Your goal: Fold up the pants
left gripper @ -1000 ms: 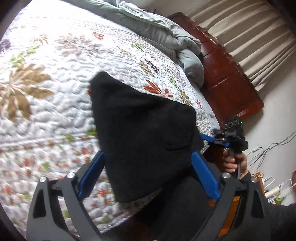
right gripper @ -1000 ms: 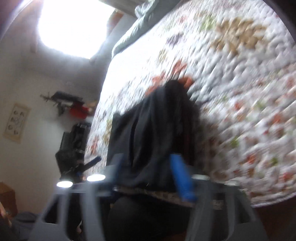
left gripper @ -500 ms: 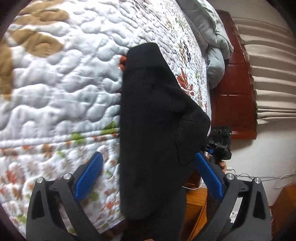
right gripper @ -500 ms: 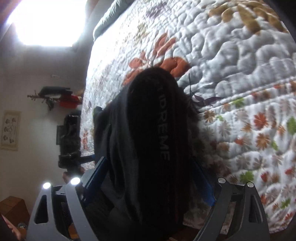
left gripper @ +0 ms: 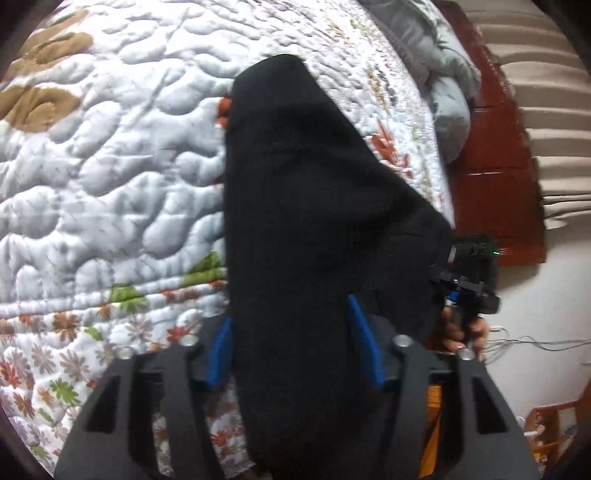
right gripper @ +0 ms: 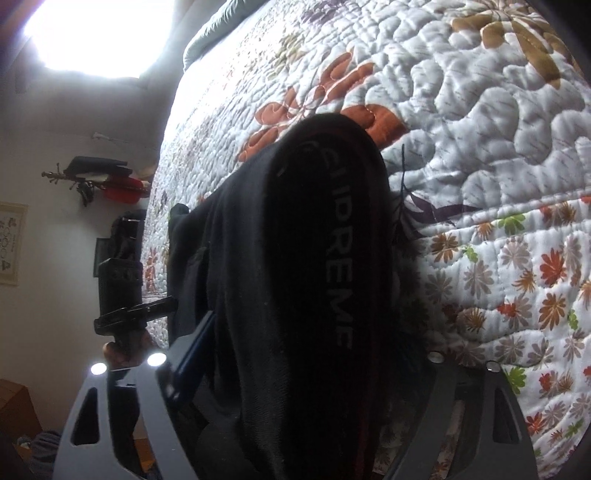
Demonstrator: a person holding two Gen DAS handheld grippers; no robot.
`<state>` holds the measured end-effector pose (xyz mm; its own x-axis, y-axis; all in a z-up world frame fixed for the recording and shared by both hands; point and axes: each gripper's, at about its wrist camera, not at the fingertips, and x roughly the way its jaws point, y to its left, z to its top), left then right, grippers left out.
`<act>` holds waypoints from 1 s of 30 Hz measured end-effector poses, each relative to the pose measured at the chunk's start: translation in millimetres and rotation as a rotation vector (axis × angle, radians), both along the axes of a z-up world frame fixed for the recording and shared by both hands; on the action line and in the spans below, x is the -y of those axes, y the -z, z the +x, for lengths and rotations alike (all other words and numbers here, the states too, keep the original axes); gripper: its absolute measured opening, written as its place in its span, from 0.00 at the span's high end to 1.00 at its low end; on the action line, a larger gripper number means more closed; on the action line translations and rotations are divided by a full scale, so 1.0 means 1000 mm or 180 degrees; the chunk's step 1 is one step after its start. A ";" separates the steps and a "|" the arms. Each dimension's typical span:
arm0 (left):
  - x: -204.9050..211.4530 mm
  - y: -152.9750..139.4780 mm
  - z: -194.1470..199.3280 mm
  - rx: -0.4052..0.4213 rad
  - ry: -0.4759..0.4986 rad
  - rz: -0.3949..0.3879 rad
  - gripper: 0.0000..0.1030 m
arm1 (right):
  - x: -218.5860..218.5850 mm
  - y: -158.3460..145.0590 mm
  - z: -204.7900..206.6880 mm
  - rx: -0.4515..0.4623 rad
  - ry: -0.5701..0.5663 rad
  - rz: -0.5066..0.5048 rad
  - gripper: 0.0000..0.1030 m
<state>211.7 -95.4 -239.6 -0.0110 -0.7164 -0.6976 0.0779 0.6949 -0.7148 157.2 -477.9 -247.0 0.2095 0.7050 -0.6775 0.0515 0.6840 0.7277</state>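
Observation:
Black pants [left gripper: 303, 221] lie folded lengthwise on the floral quilt [left gripper: 110, 166], and their near end hangs over the bed's edge. My left gripper [left gripper: 291, 350] is closing on that end, and its blue pads [left gripper: 221, 354] touch the cloth on both sides. In the right wrist view the pants [right gripper: 295, 258] show grey lettering down one leg. My right gripper [right gripper: 306, 354] is closing around them. Its left finger [right gripper: 195, 350] stands at the cloth's edge, while the right finger is hidden behind the fabric. A hand [left gripper: 461, 338] grips the right tool's handle beside the pants.
A grey duvet [left gripper: 443, 85] is bunched at the head of the bed against a red-brown wooden headboard [left gripper: 495, 166], with a beige curtain [left gripper: 546, 110] behind. Cables [left gripper: 535, 339] run along the wall base. A bright window [right gripper: 92, 33] glares at the upper left.
Both grippers came down and in toward the bed's edge, so the pants now fill the gap between their fingers. The left fingers drew much closer together and the right fingers narrowed slightly.

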 end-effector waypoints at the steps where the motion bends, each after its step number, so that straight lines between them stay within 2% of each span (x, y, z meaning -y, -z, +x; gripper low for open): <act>1: -0.002 0.000 -0.001 0.0008 -0.0017 0.0000 0.54 | -0.007 -0.005 -0.002 0.0032 0.0004 -0.0006 0.43; 4: -0.005 -0.001 -0.003 0.0034 -0.0061 0.0035 0.65 | -0.018 -0.020 -0.008 0.0160 0.0002 -0.0137 0.62; 7: -0.008 -0.007 -0.007 0.0124 -0.0077 0.0097 0.72 | -0.025 -0.034 -0.014 0.0288 0.0008 -0.0276 0.67; 12: -0.008 -0.021 -0.009 0.0193 -0.0085 0.0090 0.73 | -0.034 -0.058 -0.022 0.0412 0.0010 -0.0344 0.70; 15: -0.012 -0.040 -0.014 0.0323 -0.0068 0.0108 0.74 | -0.045 -0.078 -0.026 0.0509 -0.0052 -0.0374 0.71; 20: -0.040 -0.067 -0.015 0.0483 -0.0123 0.0113 0.74 | -0.072 -0.107 -0.021 0.0674 -0.0179 -0.0389 0.71; 25: -0.080 -0.096 -0.005 0.0660 -0.0243 0.0173 0.74 | -0.109 -0.131 0.005 0.0834 -0.0317 -0.0344 0.71; 30: -0.128 -0.116 0.018 0.0773 -0.0417 0.0271 0.74 | -0.161 -0.145 0.052 0.0935 -0.0462 -0.0256 0.71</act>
<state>229.8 32.9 -123.6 0.2526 -0.6393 -0.7263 0.1452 0.7672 -0.6248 209.6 -316.6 -101.8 0.3053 0.6886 -0.6577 -0.2546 0.7246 0.6404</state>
